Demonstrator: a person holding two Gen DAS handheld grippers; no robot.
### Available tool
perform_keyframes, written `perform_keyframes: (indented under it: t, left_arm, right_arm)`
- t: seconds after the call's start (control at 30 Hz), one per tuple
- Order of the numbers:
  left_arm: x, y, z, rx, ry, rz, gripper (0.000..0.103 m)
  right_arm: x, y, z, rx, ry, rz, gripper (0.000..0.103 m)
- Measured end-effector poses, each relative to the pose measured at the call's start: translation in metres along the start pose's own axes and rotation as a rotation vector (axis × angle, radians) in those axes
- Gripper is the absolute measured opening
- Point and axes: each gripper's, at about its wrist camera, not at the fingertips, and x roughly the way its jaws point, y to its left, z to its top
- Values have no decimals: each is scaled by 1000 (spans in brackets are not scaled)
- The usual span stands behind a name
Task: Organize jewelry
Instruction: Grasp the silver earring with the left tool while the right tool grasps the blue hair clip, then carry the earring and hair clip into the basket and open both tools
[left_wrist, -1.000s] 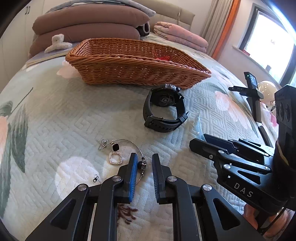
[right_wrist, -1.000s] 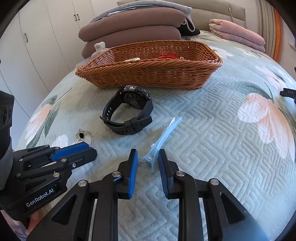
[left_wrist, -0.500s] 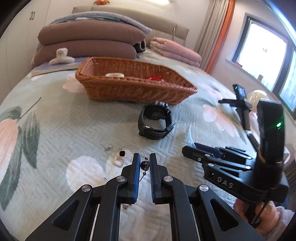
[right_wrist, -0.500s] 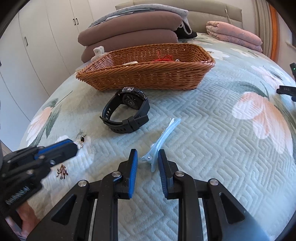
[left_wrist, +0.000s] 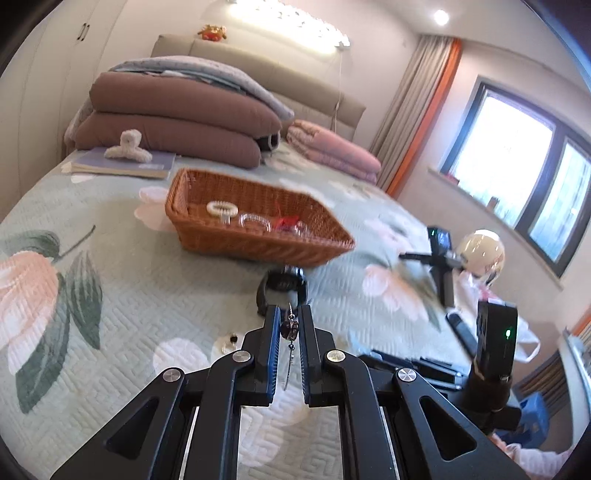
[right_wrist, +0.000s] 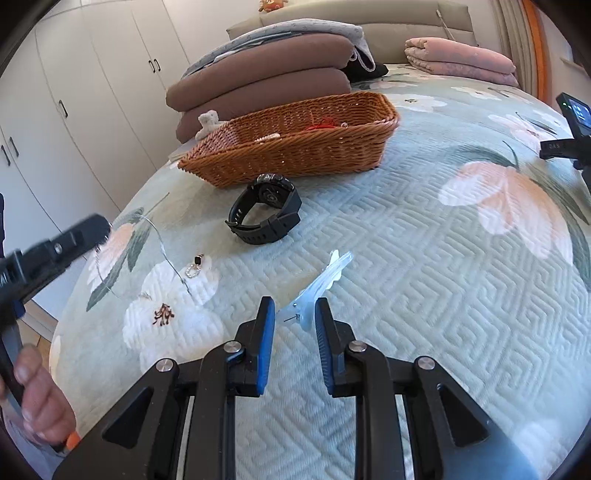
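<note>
My left gripper (left_wrist: 287, 310) is shut on the dark bead of a thin silver wire necklace (left_wrist: 289, 329), lifted off the bed. In the right wrist view that wire necklace (right_wrist: 162, 247) dangles from the left gripper (right_wrist: 99, 225). The wicker basket (left_wrist: 258, 236) lies beyond, holding a white hair tie, a clear bangle and something red. In front of it lies a black watch (right_wrist: 264, 214). A small pendant earring (right_wrist: 194, 267) rests on the quilt. My right gripper (right_wrist: 294, 306) is shut on the wide end of a pale blue hair clip (right_wrist: 321, 280).
Folded brown quilts (left_wrist: 177, 125) and a pink blanket (left_wrist: 332, 151) are stacked behind the basket. A white claw clip (left_wrist: 127, 146) sits on a book. A tripod with a device (left_wrist: 439, 254) stands at the bed's right edge. Wardrobe doors (right_wrist: 74, 92) are on the left.
My left gripper closed on the bead, rose with the necklace and tipped up toward the basket. My right gripper shifted sideways, keeping the clip between its fingers.
</note>
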Motion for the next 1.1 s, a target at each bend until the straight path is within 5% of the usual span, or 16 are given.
perform_keyframes:
  t: [0.13,0.2,0.37,0.8,1.1]
  left_arm:
    - [-7,2,15,1,-44,11,10]
    - [-5,1,26,15,-67,13,10]
    - [5,0,54,14,-106,-60,10]
    - [28,5,68,17,-106,-65,10]
    - [43,2,106,85,-154,-46,10]
  right_arm:
    - [-17,0,12,-2,-48,8,23]
    - [-23,3,23,-20,-73,3,15]
    - [-27,7,60,-75,-147,-14,14]
    - [-24,-30,95,-43,-174,-17,13]
    - [-21,-8,144,-138,-261,-20,13]
